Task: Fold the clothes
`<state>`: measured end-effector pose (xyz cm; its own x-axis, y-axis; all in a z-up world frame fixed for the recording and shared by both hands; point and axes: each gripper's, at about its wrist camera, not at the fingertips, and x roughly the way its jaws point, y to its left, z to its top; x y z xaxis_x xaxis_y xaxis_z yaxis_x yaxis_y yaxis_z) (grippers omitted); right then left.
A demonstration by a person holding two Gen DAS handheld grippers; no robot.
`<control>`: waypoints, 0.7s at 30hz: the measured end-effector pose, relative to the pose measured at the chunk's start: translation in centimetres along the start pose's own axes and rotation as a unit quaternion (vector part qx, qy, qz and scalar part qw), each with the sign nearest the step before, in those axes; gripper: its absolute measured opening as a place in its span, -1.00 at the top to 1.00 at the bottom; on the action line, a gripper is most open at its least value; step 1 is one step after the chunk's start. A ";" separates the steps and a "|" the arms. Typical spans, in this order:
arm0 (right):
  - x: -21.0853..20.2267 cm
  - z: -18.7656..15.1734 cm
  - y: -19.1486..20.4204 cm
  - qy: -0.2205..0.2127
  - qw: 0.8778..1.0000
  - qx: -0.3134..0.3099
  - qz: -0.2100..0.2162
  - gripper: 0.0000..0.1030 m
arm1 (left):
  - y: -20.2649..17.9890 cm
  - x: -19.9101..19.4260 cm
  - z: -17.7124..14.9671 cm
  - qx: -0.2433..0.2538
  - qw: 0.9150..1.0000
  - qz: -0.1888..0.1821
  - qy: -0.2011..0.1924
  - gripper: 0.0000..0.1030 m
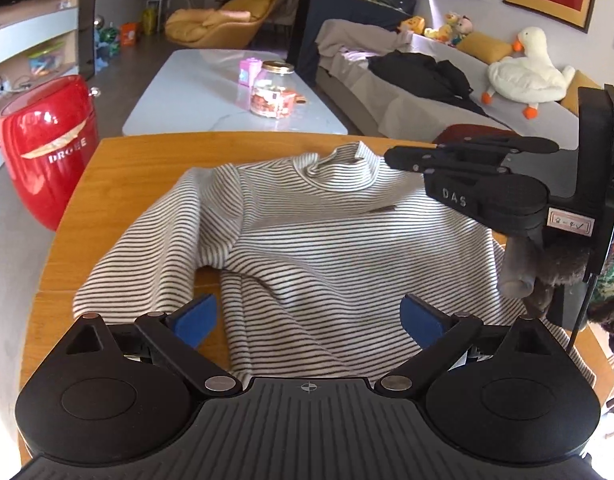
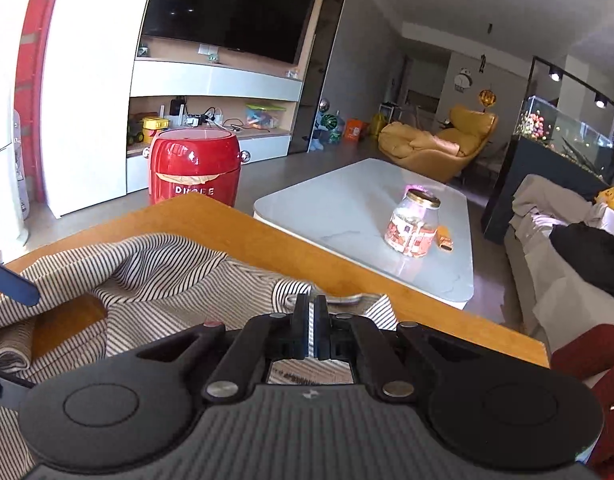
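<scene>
The left claw [image 1: 309, 322] stood wide apart, its blue pads [image 1: 199, 318] spread over the lower part of the striped shirt [image 1: 307, 240] with nothing pinched between them. The right claw [image 2: 309, 312] was pressed fully together just above the cloth near the collar [image 2: 347, 299]; whether a fold of fabric was caught between its pads could not be told. In the left wrist view that right claw [image 1: 395, 157] came in from the right side, its closed tip reaching over the shirt's shoulder beside the neck.

The shirt, white with thin dark stripes, lay spread face up on the wooden bench [image 1: 139, 160], collar toward the far edge, one sleeve [image 1: 155, 256] angled out toward the near left corner. Its body was rumpled rather than flat, and in the right wrist view the cloth rose in a loose ridge [image 2: 155, 256] with a patch of bare bench showing under it.

Just beyond the bench stood a shiny red barrel-shaped container [image 1: 47, 152] on the floor. Farther off, a pale low table [image 1: 211, 92] carried a glass jar [image 1: 273, 90] with a gold lid. To the right ran a grey sofa [image 1: 427, 92] with dark clothing [image 1: 423, 72] heaped on it and a white plush goose [image 1: 527, 68]. A yellow lounge chair [image 1: 227, 16] sat at the far end of the room.
</scene>
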<state>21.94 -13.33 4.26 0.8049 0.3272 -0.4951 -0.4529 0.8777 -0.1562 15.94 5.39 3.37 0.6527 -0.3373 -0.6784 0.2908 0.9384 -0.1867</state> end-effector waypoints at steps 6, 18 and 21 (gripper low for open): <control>0.6 -3.4 -4.4 0.046 0.990 0.104 0.085 0.68 | -1.3 5.6 1.8 -0.006 0.999 -0.020 0.036 -0.97; 5.4 -4.4 -6.4 0.059 0.985 0.121 0.111 0.01 | -1.6 10.0 2.4 0.045 0.998 0.036 0.020 -1.00; 5.9 -4.0 -5.2 0.060 0.987 0.101 0.109 -0.10 | -0.1 7.4 2.7 0.037 0.997 0.044 0.045 -1.00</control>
<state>27.50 -17.38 -1.29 0.6397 0.4829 -0.5980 -0.5148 0.8469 0.1332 22.59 2.65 0.29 0.6141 -0.2429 -0.7509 0.2877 0.9549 -0.0736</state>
